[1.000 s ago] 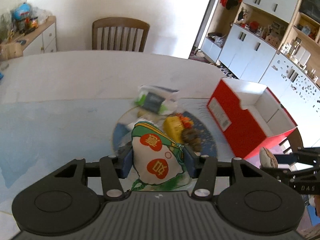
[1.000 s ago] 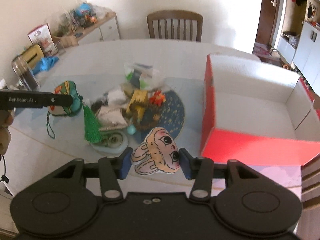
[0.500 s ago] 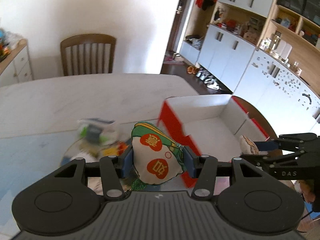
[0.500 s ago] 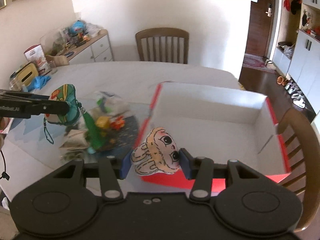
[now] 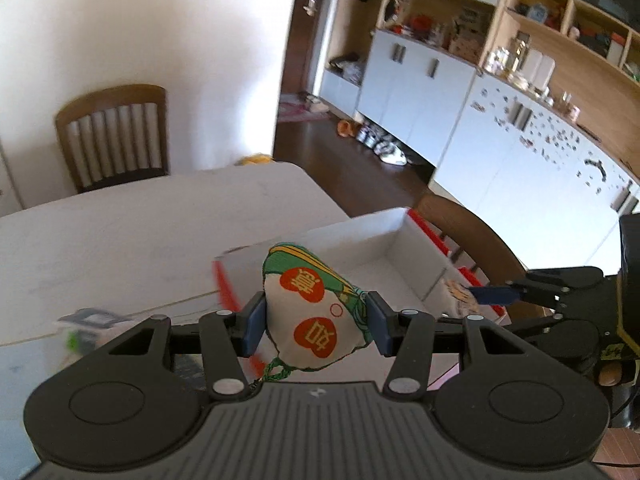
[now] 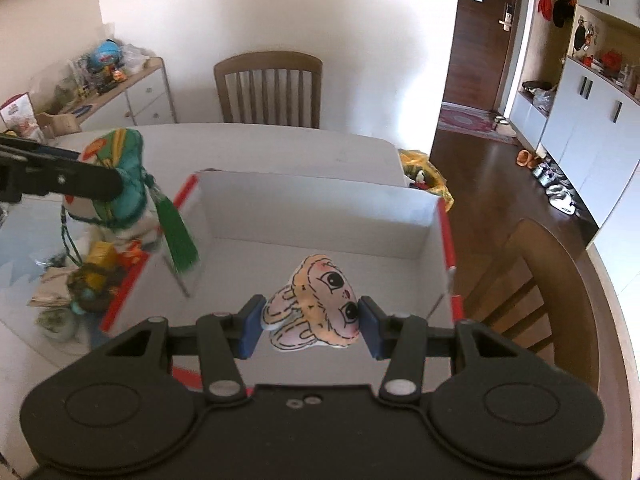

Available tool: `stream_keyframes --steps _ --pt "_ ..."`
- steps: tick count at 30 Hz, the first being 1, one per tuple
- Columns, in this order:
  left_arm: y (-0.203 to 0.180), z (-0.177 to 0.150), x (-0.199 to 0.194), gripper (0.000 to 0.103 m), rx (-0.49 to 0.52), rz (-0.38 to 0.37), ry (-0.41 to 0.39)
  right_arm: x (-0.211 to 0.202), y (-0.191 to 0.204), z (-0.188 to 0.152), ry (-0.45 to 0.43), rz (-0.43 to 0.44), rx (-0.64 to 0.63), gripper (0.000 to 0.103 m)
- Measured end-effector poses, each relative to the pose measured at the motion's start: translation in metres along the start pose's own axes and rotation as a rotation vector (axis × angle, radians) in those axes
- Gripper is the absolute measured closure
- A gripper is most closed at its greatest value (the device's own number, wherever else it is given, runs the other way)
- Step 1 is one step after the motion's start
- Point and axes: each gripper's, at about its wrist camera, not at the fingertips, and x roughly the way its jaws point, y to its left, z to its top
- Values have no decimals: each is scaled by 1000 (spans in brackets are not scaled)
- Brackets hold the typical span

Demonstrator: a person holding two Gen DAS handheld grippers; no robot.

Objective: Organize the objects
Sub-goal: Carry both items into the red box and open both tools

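Nearest, right gripper (image 6: 311, 327): jaws clamped on a flat bunny-face charm (image 6: 314, 308), pads pressing both sides; charm hangs over the open box (image 6: 424, 220), above its white floor, toward the near wall; not yet let go.

Left gripper (image 5: 316, 322): jaws clamped on a stuffed pouch (image 5: 314, 312) printed with orange hearts and green trim, a green cord loop dangling under it; from the right wrist view the same pouch (image 6: 120, 176) sits at the box's left edge, its green tassel (image 6: 176, 236) swinging over the left wall; whether the pouch body is fully over the inside, cannot tell; probably just at the rim.

Box: white inside, red outside, on the table (image 5: 120, 232); as far as the floor shows, no item lies in it; part of the near floor is hidden behind the right gripper.

Left of the box, on the table: a heap of small things (image 6: 86, 276) not yet sorted; a yellow piece, orange bits, papers, a round greenish item; blurred, so no count. A blurred green-and-white packet (image 5: 86, 326) also lies left of the box.

Beyond the box: wooden chair (image 6: 268, 88) at the table's far side.

Judgement: early stage; two items carried and at the box, none visibly deposited; release of both is next, then the heap remains.
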Motion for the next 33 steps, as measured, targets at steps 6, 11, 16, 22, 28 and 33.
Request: stream_keyframes --steps 6,11,16,22,28,33 --pt "-22 8 59 51 4 -23 83 22 -13 -5 46 -16 -29 54" --pt "-38 7 101 51 24 -15 152 46 -15 -8 102 -6 -58 54" --pt "-48 4 136 51 38 -9 220 65 -17 -12 153 27 -57 54" --pt "-45 -4 168 51 49 24 301 86 -25 -14 213 45 -65 54" --pt "-41 -11 184 51 43 28 346 100 -23 -21 266 61 -72 53" --pt "-43 -16 196 51 36 21 382 108 -18 -25 308 58 -90 52"
